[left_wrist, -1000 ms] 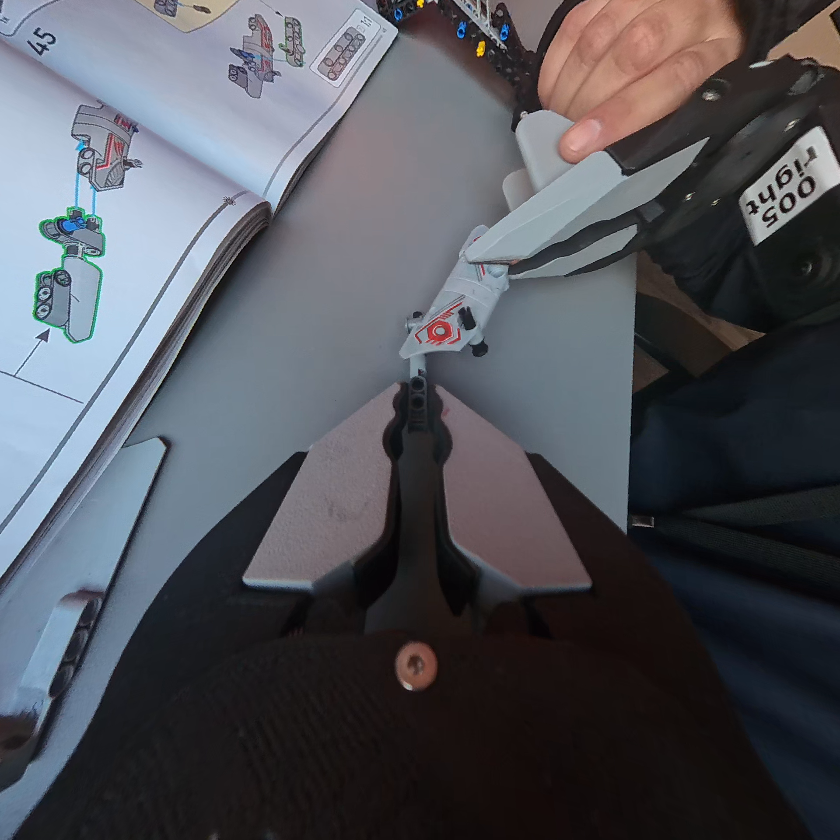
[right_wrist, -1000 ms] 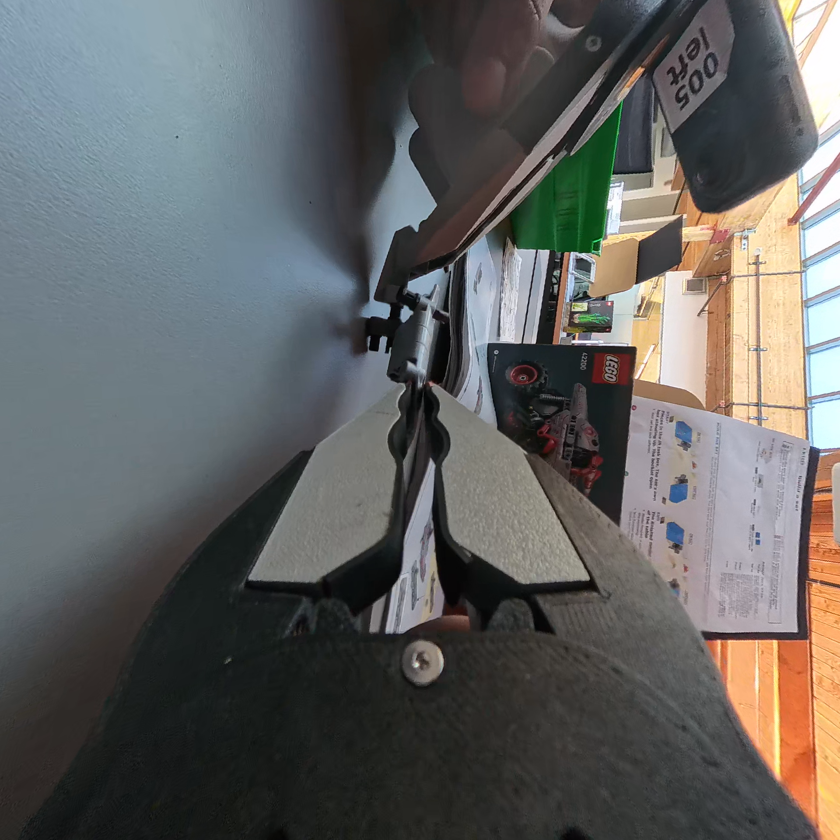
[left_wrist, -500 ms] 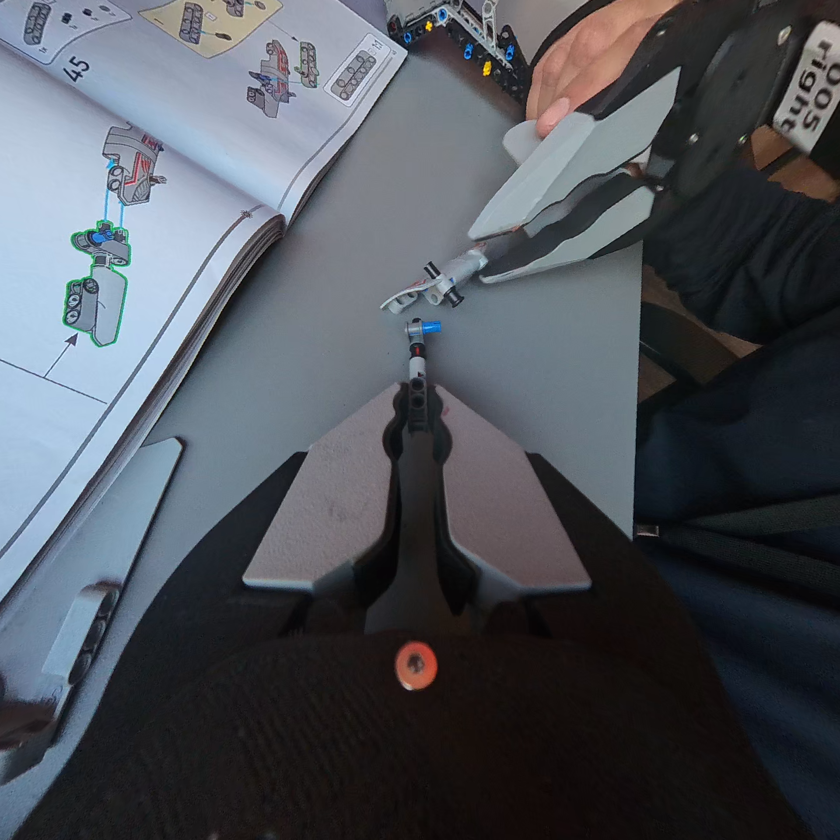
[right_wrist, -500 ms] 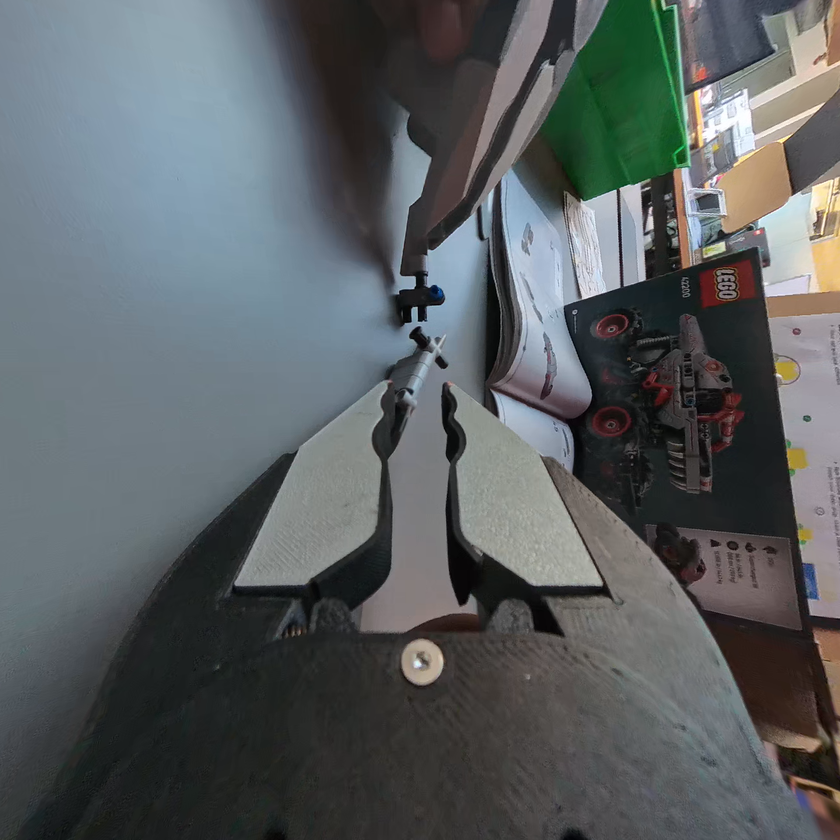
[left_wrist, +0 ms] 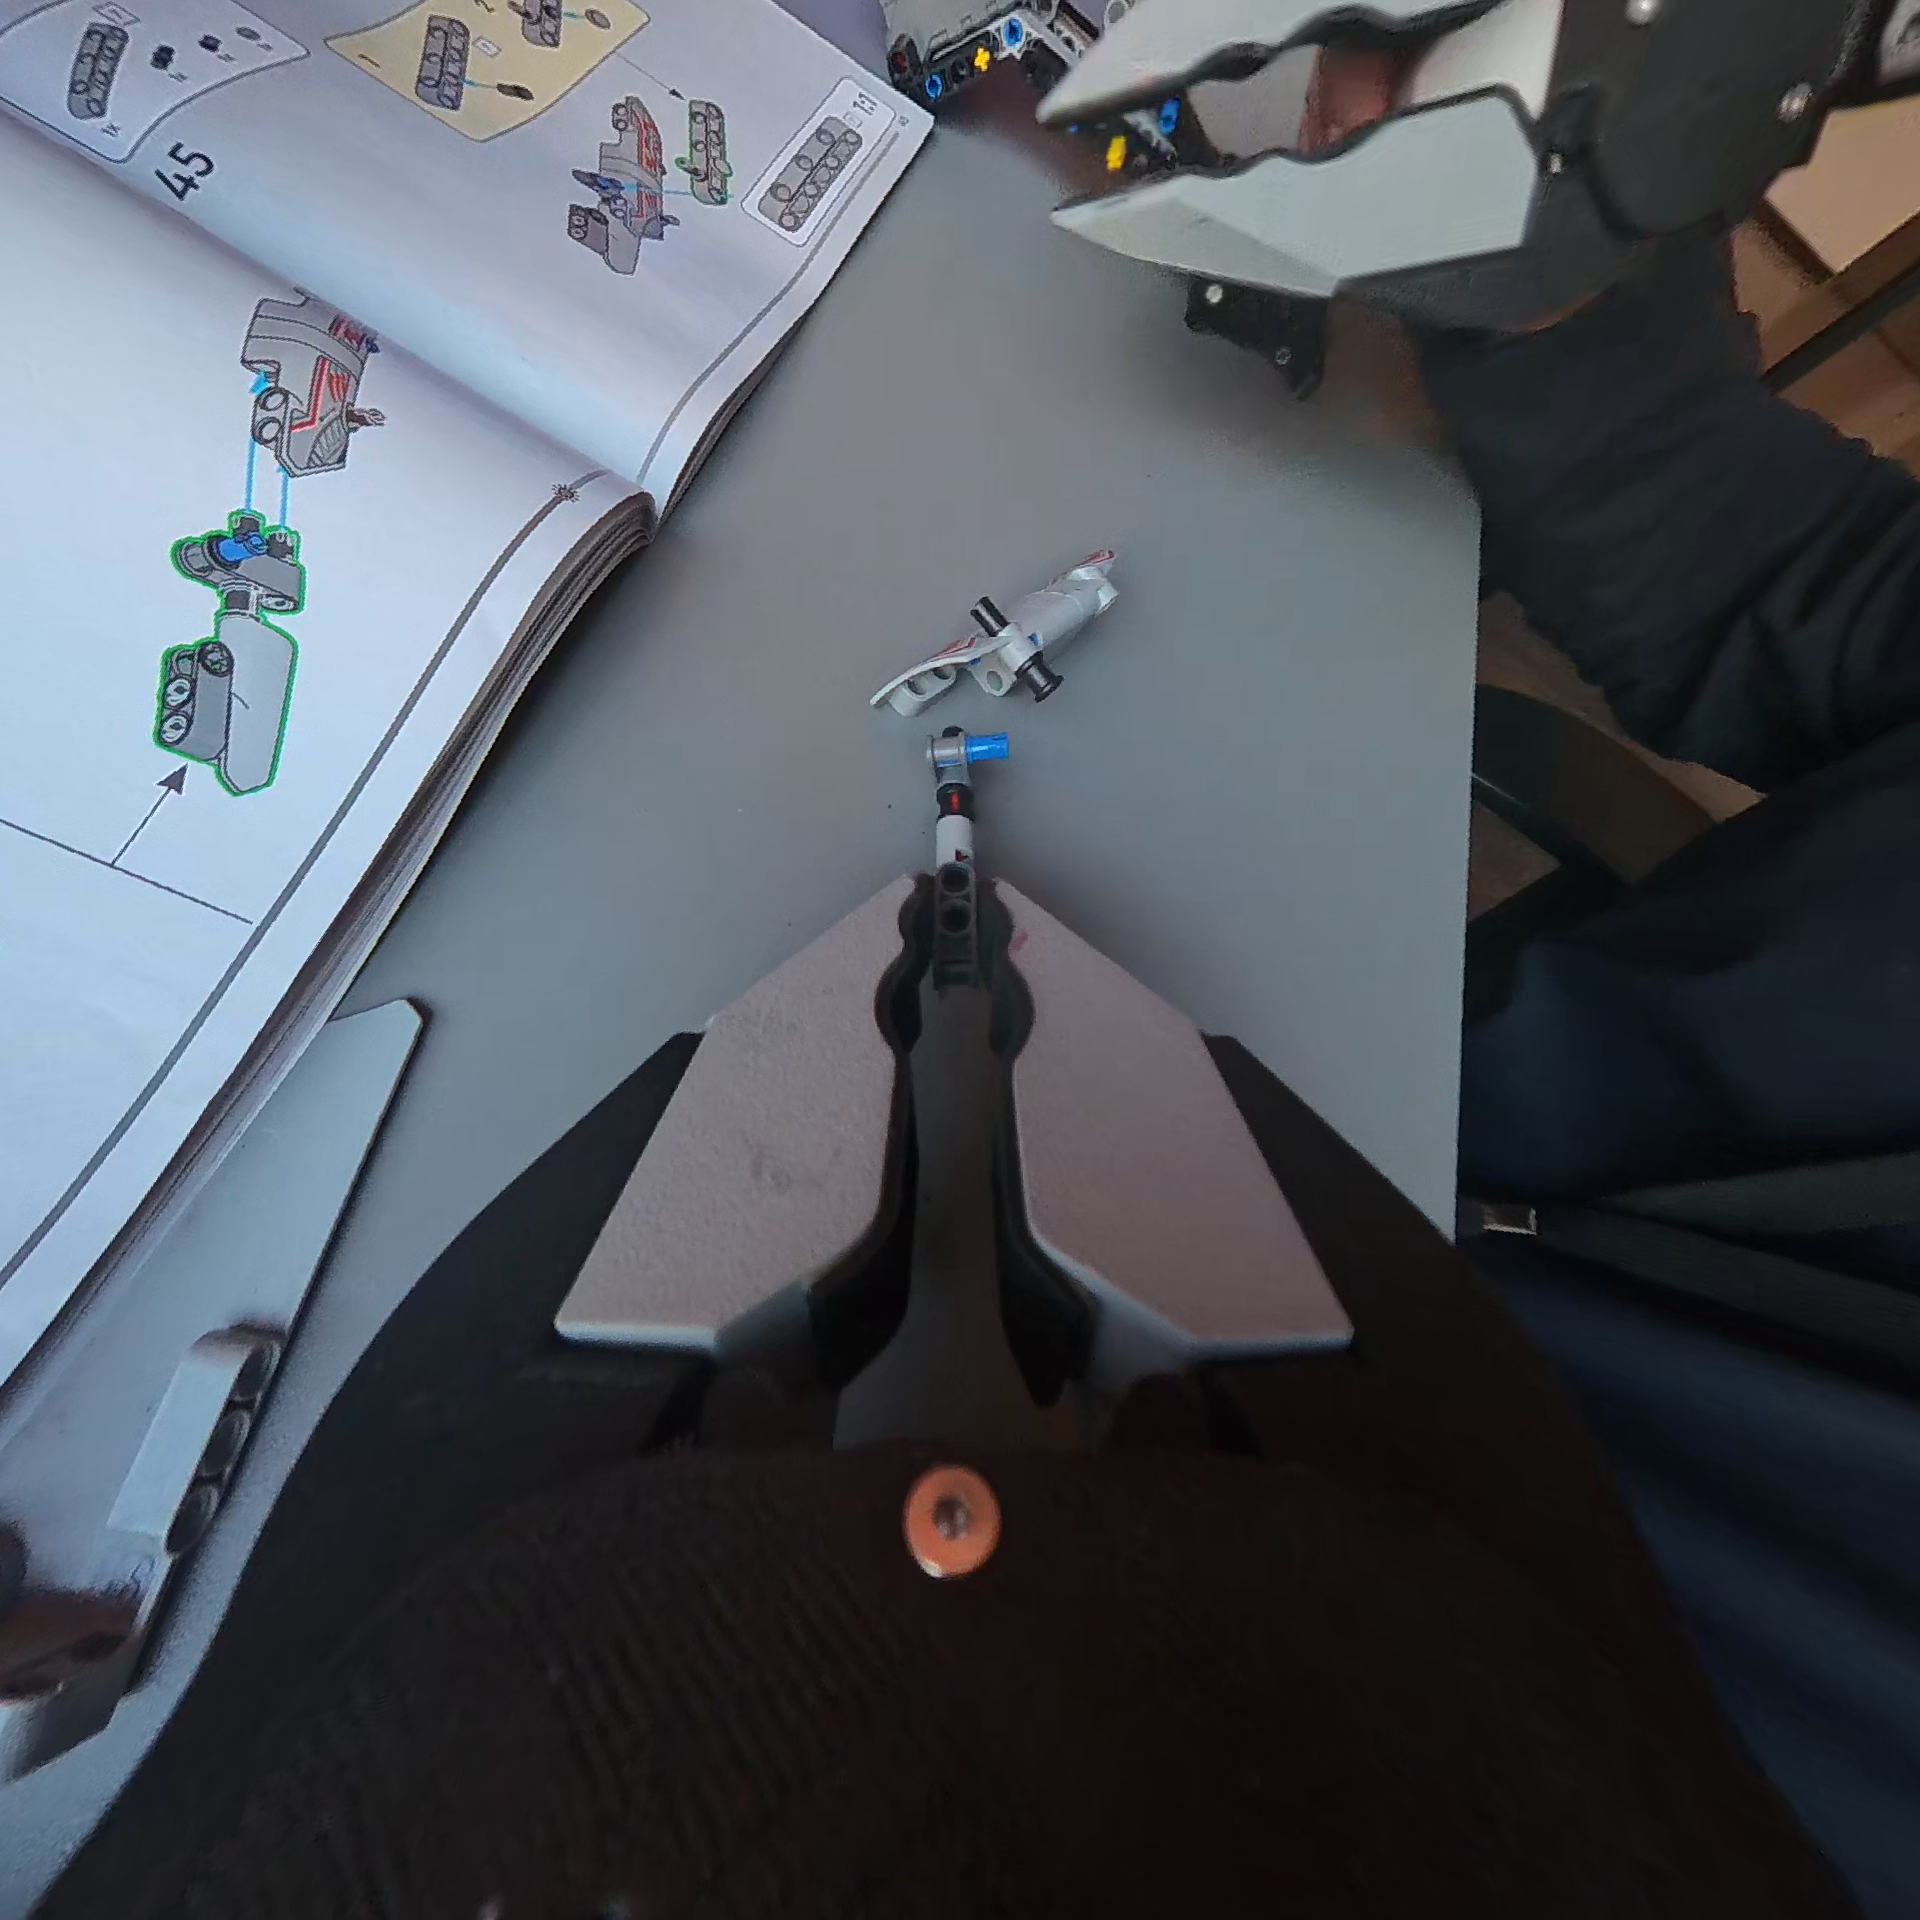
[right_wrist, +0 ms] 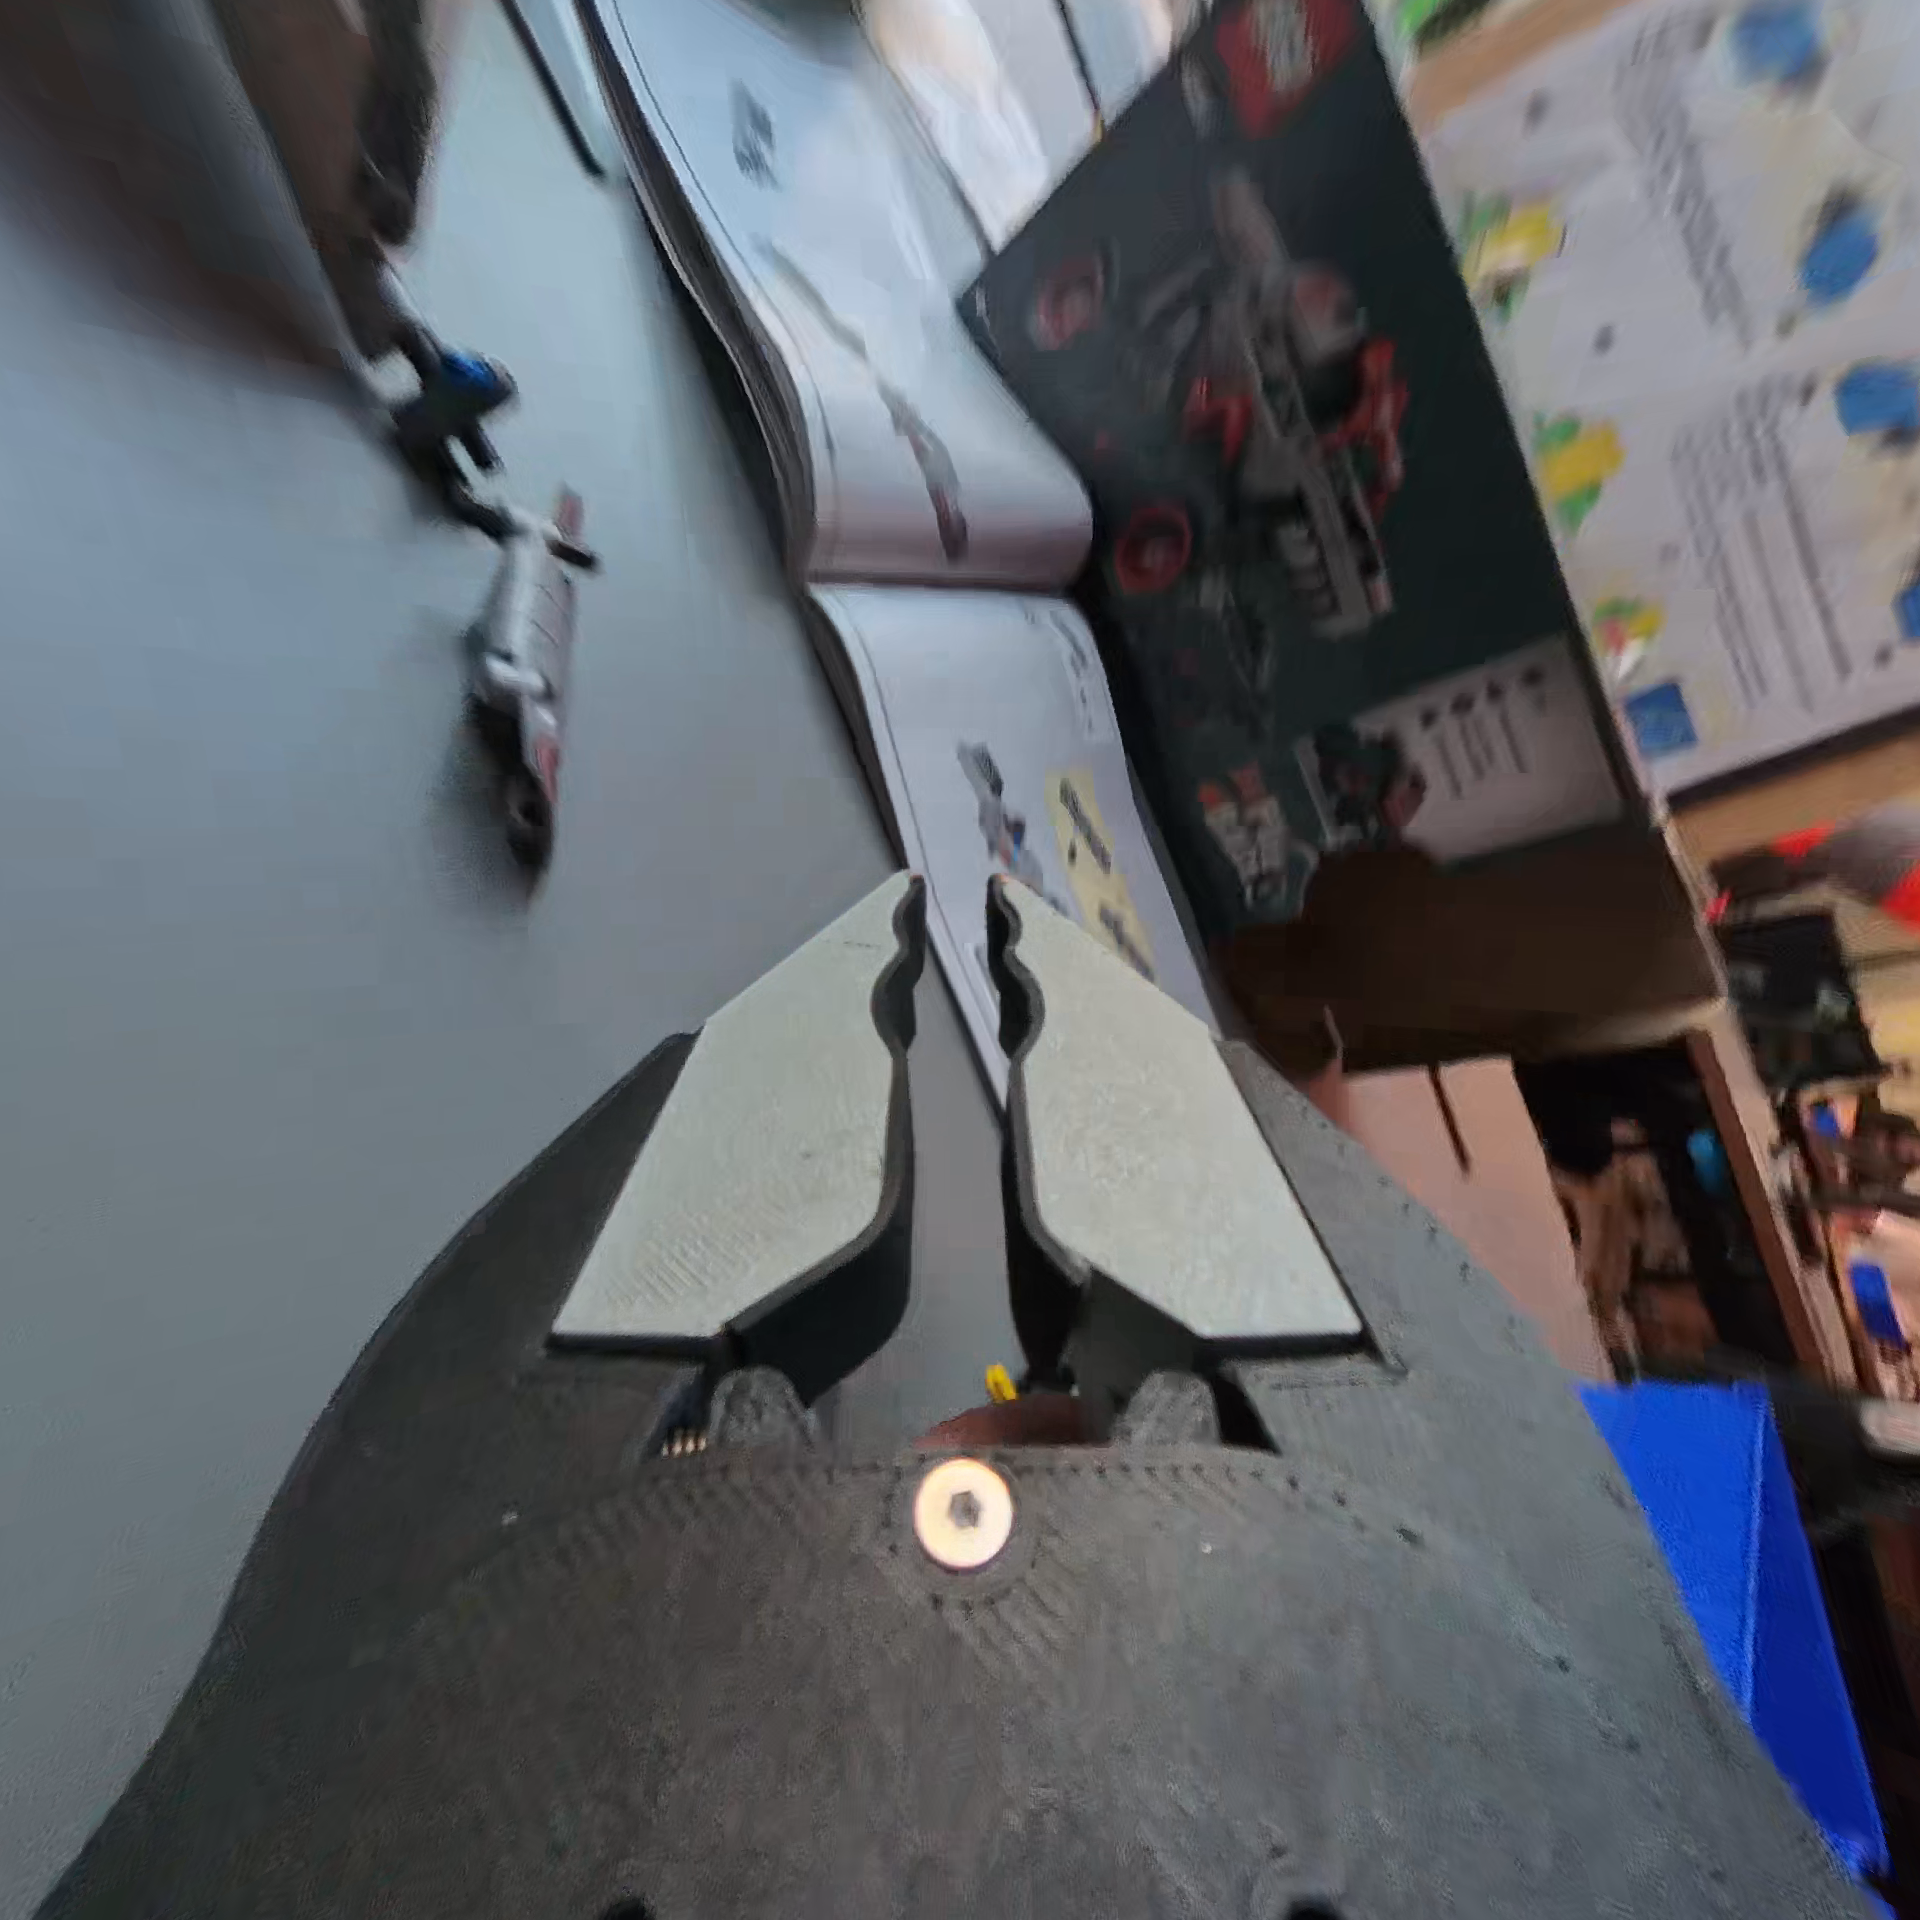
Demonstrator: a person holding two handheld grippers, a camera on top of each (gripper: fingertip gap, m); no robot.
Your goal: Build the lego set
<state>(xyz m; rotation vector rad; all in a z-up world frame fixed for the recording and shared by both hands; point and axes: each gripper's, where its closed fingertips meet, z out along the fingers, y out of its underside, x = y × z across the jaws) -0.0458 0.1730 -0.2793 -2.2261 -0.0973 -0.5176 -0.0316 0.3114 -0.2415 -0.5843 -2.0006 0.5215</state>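
My left gripper [left_wrist: 954, 896] is shut on a small lego assembly [left_wrist: 956, 821]: a black beam, a grey connector and a blue pin at its far end. A light grey lego panel piece [left_wrist: 1003, 639] with red markings and black pins lies loose on the grey table just beyond it. It shows blurred in the right wrist view [right_wrist: 525, 644]. My right gripper [right_wrist: 956, 894] is open and empty, lifted away from the panel piece. It shows at the top right of the left wrist view [left_wrist: 1132, 135].
An open instruction booklet [left_wrist: 312, 364] lies at the left on the grey table [left_wrist: 1195, 831]. A partly built lego model [left_wrist: 987, 52] stands at the far edge. The dark lego box [right_wrist: 1299, 416] stands beyond the booklet. The table edge runs at the right. The grippers' ends are close to 15 cm from one another.
My right gripper let go of the grey panel piece, which now lies on the table, and pulled up and away. My left gripper still holds its small assembly.
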